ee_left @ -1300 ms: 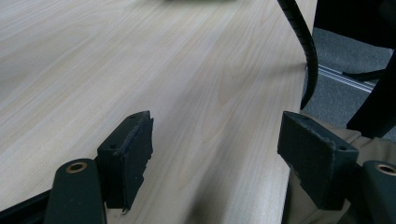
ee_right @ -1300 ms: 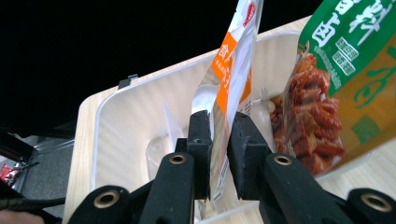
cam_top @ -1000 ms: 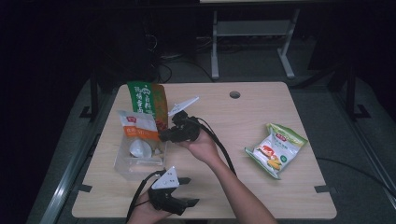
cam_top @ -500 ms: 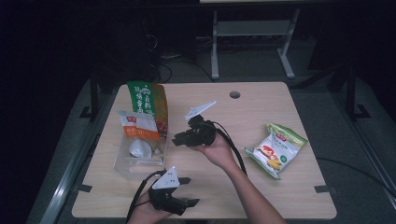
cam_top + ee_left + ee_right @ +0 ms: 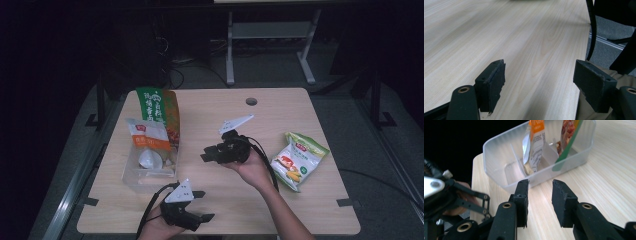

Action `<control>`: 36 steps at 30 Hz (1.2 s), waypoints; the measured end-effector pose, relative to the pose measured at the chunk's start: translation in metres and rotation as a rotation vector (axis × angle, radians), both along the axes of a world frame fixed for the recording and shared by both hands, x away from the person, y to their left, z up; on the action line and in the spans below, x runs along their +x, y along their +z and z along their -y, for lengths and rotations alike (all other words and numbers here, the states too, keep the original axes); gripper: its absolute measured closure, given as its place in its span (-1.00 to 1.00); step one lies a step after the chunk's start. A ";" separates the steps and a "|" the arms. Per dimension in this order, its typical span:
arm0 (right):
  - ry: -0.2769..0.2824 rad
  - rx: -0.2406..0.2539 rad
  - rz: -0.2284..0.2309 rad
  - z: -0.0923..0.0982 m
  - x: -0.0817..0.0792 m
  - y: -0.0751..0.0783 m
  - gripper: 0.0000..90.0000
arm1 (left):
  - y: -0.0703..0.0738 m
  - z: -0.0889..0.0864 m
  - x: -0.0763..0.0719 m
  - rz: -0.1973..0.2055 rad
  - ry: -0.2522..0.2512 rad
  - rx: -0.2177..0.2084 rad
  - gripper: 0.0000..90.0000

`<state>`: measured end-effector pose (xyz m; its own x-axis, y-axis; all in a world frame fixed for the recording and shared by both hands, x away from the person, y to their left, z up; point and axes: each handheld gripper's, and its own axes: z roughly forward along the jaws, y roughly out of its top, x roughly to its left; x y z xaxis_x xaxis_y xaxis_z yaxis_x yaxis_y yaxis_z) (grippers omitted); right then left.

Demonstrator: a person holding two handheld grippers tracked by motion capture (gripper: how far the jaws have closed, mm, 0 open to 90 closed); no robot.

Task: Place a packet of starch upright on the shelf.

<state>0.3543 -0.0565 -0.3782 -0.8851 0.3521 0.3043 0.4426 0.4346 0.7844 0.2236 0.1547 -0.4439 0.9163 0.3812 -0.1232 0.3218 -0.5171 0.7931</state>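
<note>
Two packets (image 5: pixel 156 131) in the bin (image 5: pixel 131 176) — print unreadable.

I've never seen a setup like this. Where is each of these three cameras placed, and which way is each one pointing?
High view: fixed above the person's side, looking forward and down on the light wooden table; both forearms enter from below, holding the left gripper and right gripper.
Left gripper view: rides the left gripper, looking low across bare tabletop; its black jaws stand wide apart.
Right gripper view: rides the right gripper, facing the clear plastic divided bin; its jaws have just been opening, with nothing between them.
Shared: high and right gripper views show the bin.
</note>
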 end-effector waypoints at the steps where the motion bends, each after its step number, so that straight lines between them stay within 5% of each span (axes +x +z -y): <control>1: -0.003 0.001 -0.001 0.003 -0.001 -0.001 0.46 | 0.000 0.000 0.000 0.001 0.000 0.001 -0.44; 17: -0.080 0.023 -0.019 0.060 -0.018 -0.011 0.36 | -0.002 0.002 0.001 -0.007 -0.001 0.005 -0.45; 36: -0.174 -0.050 -0.041 0.121 -0.048 -0.034 0.13 | -0.004 0.004 0.000 -0.026 0.004 -0.006 -0.45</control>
